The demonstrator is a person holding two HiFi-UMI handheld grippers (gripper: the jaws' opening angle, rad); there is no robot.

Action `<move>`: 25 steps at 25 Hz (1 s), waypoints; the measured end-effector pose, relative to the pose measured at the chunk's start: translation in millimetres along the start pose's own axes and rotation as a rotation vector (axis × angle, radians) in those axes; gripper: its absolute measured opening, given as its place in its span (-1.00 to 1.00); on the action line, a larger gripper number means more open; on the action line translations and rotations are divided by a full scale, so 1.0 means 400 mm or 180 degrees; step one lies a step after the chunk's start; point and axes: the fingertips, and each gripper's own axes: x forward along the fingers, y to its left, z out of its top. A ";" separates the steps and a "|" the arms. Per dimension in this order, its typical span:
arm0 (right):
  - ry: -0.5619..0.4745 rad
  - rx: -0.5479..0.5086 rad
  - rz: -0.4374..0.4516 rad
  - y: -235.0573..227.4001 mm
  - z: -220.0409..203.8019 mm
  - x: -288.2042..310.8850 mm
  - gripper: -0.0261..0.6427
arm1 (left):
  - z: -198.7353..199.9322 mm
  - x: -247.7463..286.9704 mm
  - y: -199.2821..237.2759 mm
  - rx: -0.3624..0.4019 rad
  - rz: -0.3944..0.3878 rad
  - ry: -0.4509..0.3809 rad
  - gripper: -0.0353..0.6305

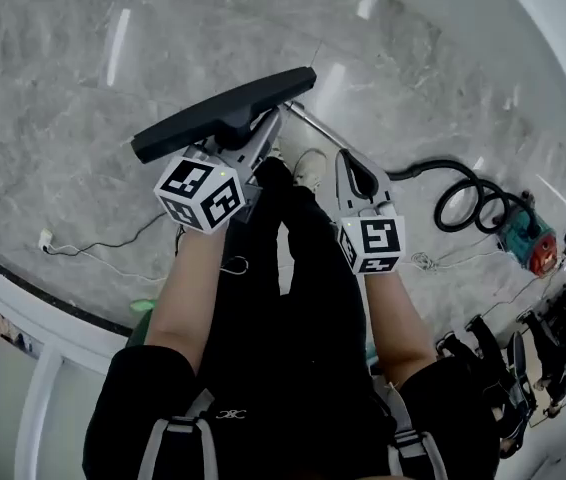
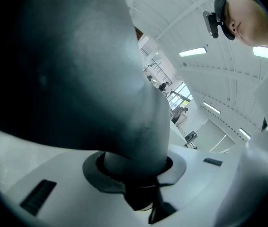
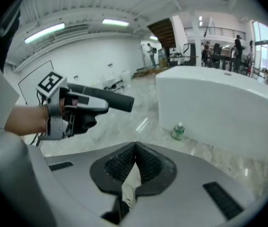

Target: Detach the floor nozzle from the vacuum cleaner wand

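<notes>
The black floor nozzle [image 1: 223, 113] is lifted off the floor with my left gripper [image 1: 263, 133] shut on its neck. In the left gripper view the dark nozzle [image 2: 77, 70] fills most of the picture, and the jaws of the left gripper [image 2: 134, 174] clamp its round neck. The silver wand [image 1: 315, 128] slants away behind the nozzle towards the black hose [image 1: 468, 193]. My right gripper [image 1: 355, 168] is held up beside it, shut and empty. Seen from the right gripper [image 3: 135, 167], the nozzle [image 3: 103, 98] shows no wand on it.
The teal and red vacuum body [image 1: 528, 238] lies on the marble floor at the right, at the hose's end. A green bottle [image 3: 178, 130] stands by a white curved wall [image 3: 219, 103]. A cable and plug [image 1: 48, 240] lie at the left. My legs and shoes are below.
</notes>
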 end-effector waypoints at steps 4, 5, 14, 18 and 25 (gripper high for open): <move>-0.0743 0.0127 -0.0192 0.018 0.235 -0.238 -0.87 | 0.151 -0.114 -0.215 0.0336 0.0028 -0.0243 -0.55; -0.0897 0.0091 -0.0213 0.027 0.284 -0.298 -0.87 | 0.182 -0.147 -0.276 0.0416 0.0020 -0.0292 -0.55; -0.1811 -0.0284 -0.0396 0.047 0.643 -0.757 -0.87 | 0.395 -0.384 -0.759 0.0706 -0.0201 -0.0810 -0.55; -0.2143 -0.0198 -0.0418 0.083 0.726 -0.917 -0.87 | 0.451 -0.471 -0.853 0.0937 -0.0139 -0.0896 -0.55; -0.2522 0.0016 -0.0447 0.085 0.847 -1.074 -0.87 | 0.571 -0.545 -0.976 0.1335 -0.0226 -0.0993 -0.55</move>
